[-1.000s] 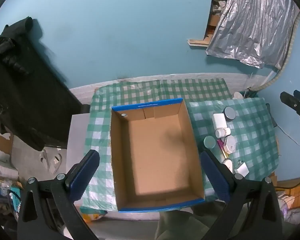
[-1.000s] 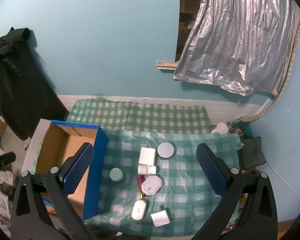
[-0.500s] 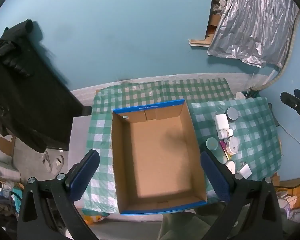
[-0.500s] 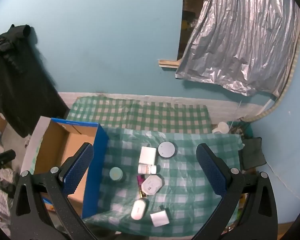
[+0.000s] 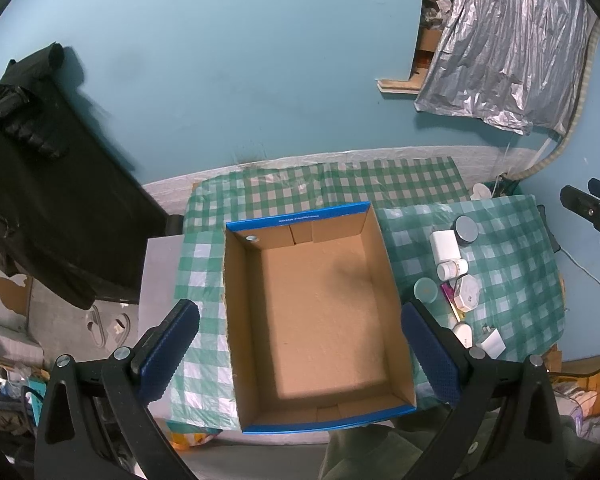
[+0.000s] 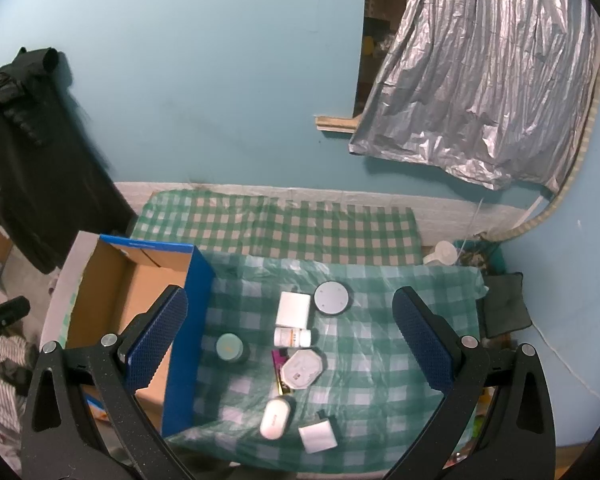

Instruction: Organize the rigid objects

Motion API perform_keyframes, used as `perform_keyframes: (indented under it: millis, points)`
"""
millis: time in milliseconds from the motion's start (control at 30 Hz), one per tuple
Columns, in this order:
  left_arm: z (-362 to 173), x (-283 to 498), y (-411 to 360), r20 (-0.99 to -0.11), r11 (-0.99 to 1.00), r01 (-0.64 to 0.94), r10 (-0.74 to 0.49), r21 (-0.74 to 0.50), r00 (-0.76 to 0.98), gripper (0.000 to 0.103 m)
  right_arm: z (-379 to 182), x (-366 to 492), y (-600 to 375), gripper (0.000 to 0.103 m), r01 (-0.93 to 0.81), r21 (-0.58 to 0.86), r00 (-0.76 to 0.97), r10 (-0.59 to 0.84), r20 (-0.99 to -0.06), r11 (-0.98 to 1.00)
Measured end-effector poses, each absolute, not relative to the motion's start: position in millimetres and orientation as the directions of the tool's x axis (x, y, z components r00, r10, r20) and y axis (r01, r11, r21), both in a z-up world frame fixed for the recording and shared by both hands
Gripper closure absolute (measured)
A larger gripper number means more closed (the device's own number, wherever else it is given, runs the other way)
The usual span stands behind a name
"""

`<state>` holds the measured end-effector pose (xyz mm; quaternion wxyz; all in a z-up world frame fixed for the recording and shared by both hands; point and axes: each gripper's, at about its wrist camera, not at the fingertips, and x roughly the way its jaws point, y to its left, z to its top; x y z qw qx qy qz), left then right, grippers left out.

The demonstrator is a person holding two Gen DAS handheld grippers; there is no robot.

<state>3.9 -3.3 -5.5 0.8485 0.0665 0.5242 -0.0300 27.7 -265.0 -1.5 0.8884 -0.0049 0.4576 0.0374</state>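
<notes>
An empty blue-edged cardboard box (image 5: 316, 312) sits on the green checked tablecloth (image 5: 324, 184); it also shows in the right wrist view (image 6: 112, 304). Right of it lie several small items: a white square box (image 6: 294, 309), a grey round lid (image 6: 331, 298), a white pill bottle (image 6: 293, 337), a teal-lidded jar (image 6: 229, 347), a white octagonal case (image 6: 302, 369), a white oval case (image 6: 275, 418) and a white charger (image 6: 318, 436). My left gripper (image 5: 300, 356) is open, high above the box. My right gripper (image 6: 288, 344) is open, high above the items.
A teal wall runs behind the table. Black clothing (image 5: 32, 184) hangs at the left. A silver foil sheet (image 6: 488, 92) hangs at the upper right. A dark cushion (image 6: 504, 304) lies past the table's right edge. A grey surface (image 5: 160, 272) borders the cloth at left.
Both views have shifted slightly; the box and items sit a little differently in frame. Nothing was picked up or moved on the table. Both grippers stay open.
</notes>
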Motion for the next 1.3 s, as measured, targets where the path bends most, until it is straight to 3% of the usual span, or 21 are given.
perform_keyframes:
  millis: [1300]
  points:
    - [-7.8,3.6,-5.5,-0.894,0.988,0.126,0.024,0.09,0.447,0.001,-1.6,29.6,-265.5,0.001,-0.073,0.023,0.568,0.061,-0.821,0.997]
